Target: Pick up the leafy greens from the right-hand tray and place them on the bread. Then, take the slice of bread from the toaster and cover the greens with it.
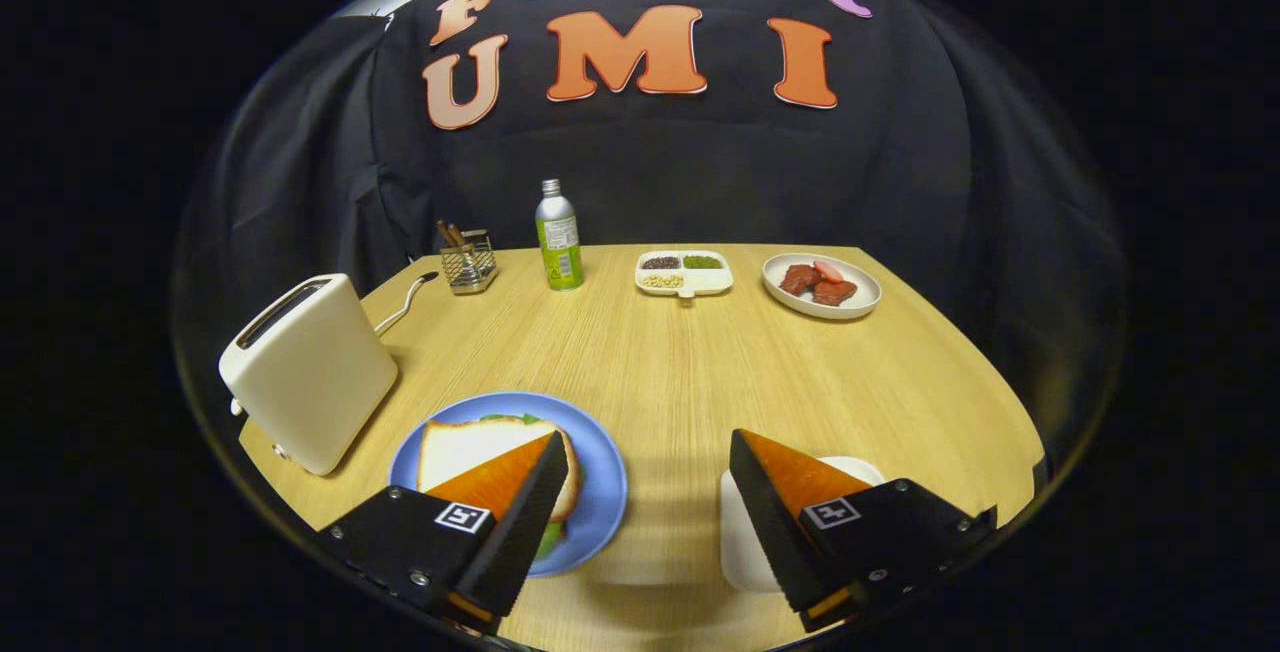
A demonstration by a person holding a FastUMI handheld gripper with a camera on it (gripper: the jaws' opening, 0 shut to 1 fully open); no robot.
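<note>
A blue plate point(600, 472) lies on the wooden table under my left finger. On it sits a slice of bread point(470, 447) with green leaves point(505, 418) peeking out beneath its far edge and near edge. A cream toaster point(310, 367) stands left of the plate, its slot dark. A white tray point(742, 542) lies under my right finger, mostly hidden. My gripper point(648, 457) hovers open above the table, nothing between its fingers.
At the table's far side stand a wire caddy point(468, 262), a green bottle point(559, 237), a white divided dish point(685, 274) with grains, and a white plate point(822, 285) of red meat pieces. A spoon point(405, 304) lies behind the toaster.
</note>
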